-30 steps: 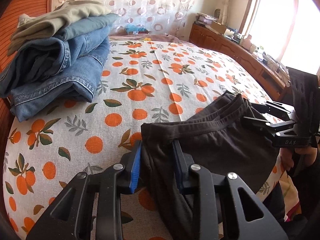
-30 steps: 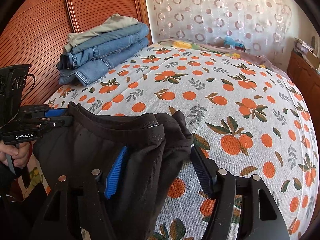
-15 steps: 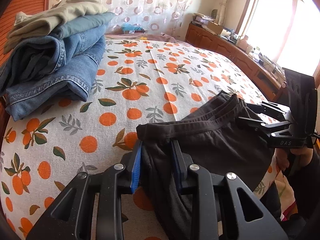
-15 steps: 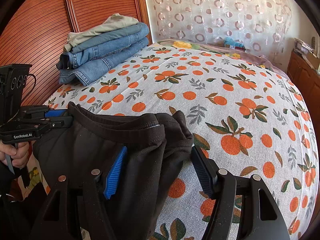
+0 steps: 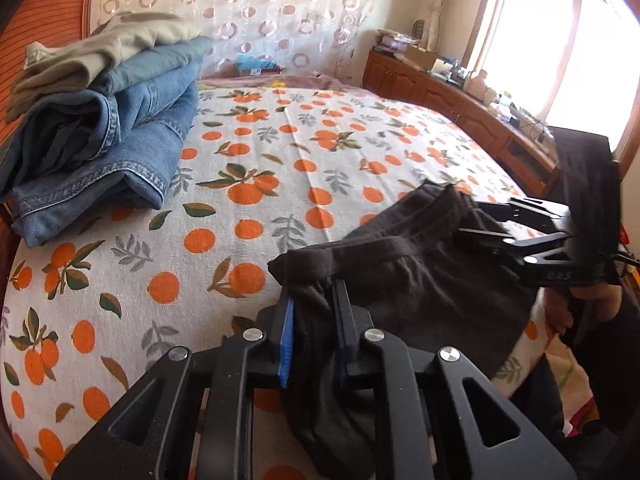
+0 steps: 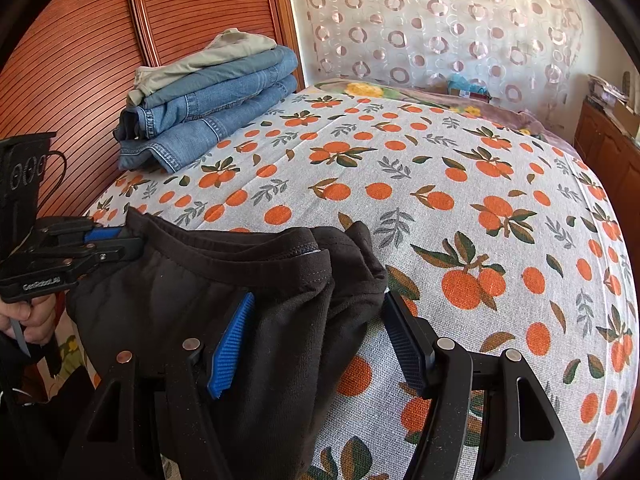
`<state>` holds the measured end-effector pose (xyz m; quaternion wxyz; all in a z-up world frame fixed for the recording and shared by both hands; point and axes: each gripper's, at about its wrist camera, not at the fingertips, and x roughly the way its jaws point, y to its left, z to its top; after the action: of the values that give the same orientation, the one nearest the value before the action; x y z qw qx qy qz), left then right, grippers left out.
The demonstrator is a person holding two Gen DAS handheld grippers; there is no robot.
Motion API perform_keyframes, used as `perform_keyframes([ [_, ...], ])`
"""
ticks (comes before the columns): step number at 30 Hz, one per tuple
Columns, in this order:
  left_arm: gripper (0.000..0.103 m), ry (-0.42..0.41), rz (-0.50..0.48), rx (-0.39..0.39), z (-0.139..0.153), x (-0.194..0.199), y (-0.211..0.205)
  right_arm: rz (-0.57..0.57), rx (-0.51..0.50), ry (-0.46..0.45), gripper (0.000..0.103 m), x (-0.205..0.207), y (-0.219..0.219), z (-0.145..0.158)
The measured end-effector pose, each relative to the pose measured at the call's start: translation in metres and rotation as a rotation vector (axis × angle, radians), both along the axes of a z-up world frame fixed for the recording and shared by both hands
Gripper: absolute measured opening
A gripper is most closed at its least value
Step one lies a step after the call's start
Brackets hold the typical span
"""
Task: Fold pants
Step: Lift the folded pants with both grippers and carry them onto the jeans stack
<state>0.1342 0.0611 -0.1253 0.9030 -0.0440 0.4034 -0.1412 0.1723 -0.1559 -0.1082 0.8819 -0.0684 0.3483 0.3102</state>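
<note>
Left wrist view alone: window [image 5: 560, 40]; left gripper [image 5: 314, 320] pinching black pants [image 5: 420, 280], right gripper [image 6: 316, 336] spread.

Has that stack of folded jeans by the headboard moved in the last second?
No. The stack of jeans keeps its place against the wooden headboard and the same orange prints on the bedspread.

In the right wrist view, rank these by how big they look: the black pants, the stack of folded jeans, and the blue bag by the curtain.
1. black pants, though nearness to the camera inflates them
2. stack of folded jeans
3. blue bag
</note>
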Motion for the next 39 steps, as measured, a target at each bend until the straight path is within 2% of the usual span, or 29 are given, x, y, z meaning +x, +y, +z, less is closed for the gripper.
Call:
perform_keyframes([
  [8, 0.017, -0.033, -0.042, -0.013, 0.011, -0.016, -0.011, -0.002, 0.005, 0.003, 0.068, 0.0, -0.001, 0.0],
  [14, 0.017, -0.033, -0.026, -0.011, 0.01, -0.014, -0.008, -0.002, 0.008, 0.003, 0.067, -0.001, -0.001, 0.0],
  [18, 0.017, -0.031, -0.013, -0.011, 0.009, -0.011, -0.005, -0.007, 0.008, -0.002, 0.054, -0.002, -0.002, 0.0],
  [21, 0.017, -0.026, -0.014, -0.012, 0.009, -0.011, -0.004, 0.01, 0.016, 0.001, 0.041, -0.004, -0.002, 0.0],
  [23, 0.017, -0.033, -0.015, -0.012, 0.012, -0.012, -0.005, 0.022, 0.02, 0.0, 0.027, -0.005, -0.001, 0.0],
  [25, 0.017, -0.044, -0.013, -0.021, 0.016, -0.013, -0.005, 0.027, 0.02, -0.024, 0.018, -0.009, 0.0, 0.004],
  [29, 0.016, -0.087, 0.004, -0.05, 0.032, -0.021, -0.001, 0.027, 0.049, -0.069, 0.015, -0.018, -0.001, 0.02],
  [34, 0.016, -0.155, 0.019, -0.063, 0.06, -0.03, 0.005, 0.048, 0.084, -0.158, 0.014, -0.024, 0.001, 0.059],
  [39, 0.016, -0.242, 0.044, -0.063, 0.092, -0.032, 0.014, 0.08, 0.068, -0.241, 0.014, -0.021, 0.01, 0.094],
])
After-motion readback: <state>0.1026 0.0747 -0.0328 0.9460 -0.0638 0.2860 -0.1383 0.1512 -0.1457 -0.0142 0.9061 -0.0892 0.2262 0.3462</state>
